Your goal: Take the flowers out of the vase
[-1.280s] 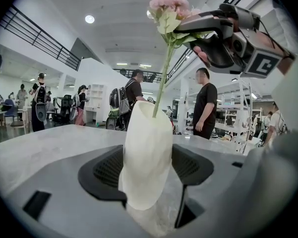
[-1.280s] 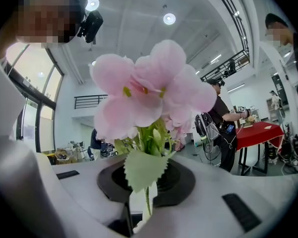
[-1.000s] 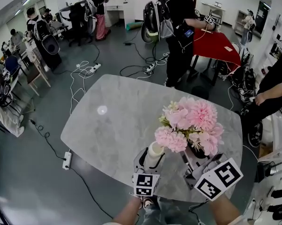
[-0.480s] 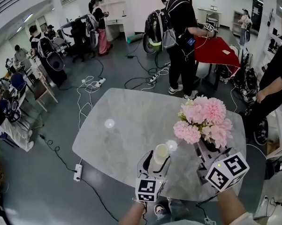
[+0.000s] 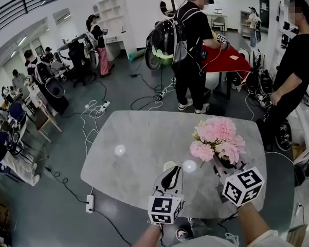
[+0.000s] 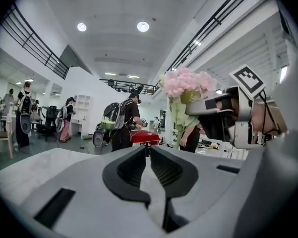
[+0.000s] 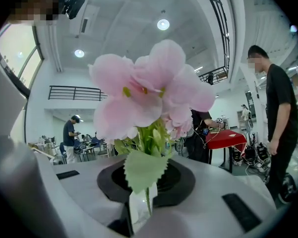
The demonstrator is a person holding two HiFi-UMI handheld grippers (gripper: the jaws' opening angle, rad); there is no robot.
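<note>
A bunch of pink flowers (image 5: 218,135) is up in the air over the right part of the grey marble table (image 5: 139,143). My right gripper (image 5: 221,163) is shut on its green stems. In the right gripper view the blooms (image 7: 149,98) fill the middle, and the stems run down between the jaws of the right gripper (image 7: 146,182). My left gripper (image 5: 171,175) is lifted over the table, its jaws closing with nothing between them. Only a sliver of the white vase (image 5: 167,164) shows behind its tip. The left gripper view shows the left gripper (image 6: 149,152) with a narrow gap, the flowers (image 6: 186,83) to the upper right.
Beyond the table's far edge stand a person with a backpack (image 5: 187,45) and, at the right, a person in black (image 5: 293,71). A red-covered table (image 5: 226,58) is behind them. Cables and a power strip (image 5: 90,203) lie on the floor at the left.
My left gripper has let go of the white vase, risen and brought its jaws together. My right gripper has carried the flowers to the right, away from the vase.
</note>
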